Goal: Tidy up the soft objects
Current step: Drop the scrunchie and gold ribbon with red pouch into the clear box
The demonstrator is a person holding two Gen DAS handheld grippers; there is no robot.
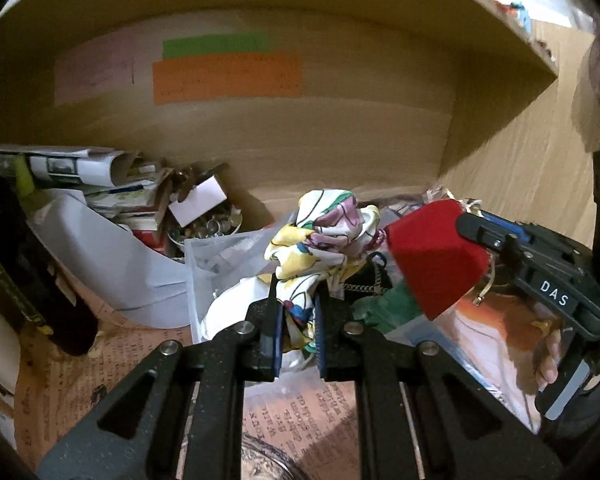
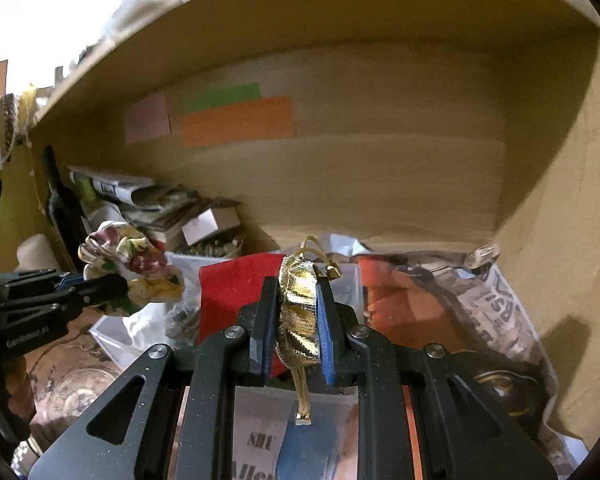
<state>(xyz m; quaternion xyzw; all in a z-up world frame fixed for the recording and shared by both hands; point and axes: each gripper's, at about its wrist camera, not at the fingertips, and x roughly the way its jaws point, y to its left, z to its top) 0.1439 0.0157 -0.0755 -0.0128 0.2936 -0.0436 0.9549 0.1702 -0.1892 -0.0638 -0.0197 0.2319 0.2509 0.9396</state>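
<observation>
Mid-task, with nothing yet set down: left gripper (image 1: 297, 322) clamped on crumpled floral silk cloth (image 1: 324, 236), right gripper (image 2: 296, 312) clamped on red velvet pouch with gold ruffled top (image 2: 236, 288), both raised above clear plastic bin (image 2: 112, 336) inside wooden shelf.

The right tool (image 2: 298, 312) clamps a gold-trimmed red pouch (image 2: 236, 284) above a clear plastic box (image 2: 112, 340).
</observation>
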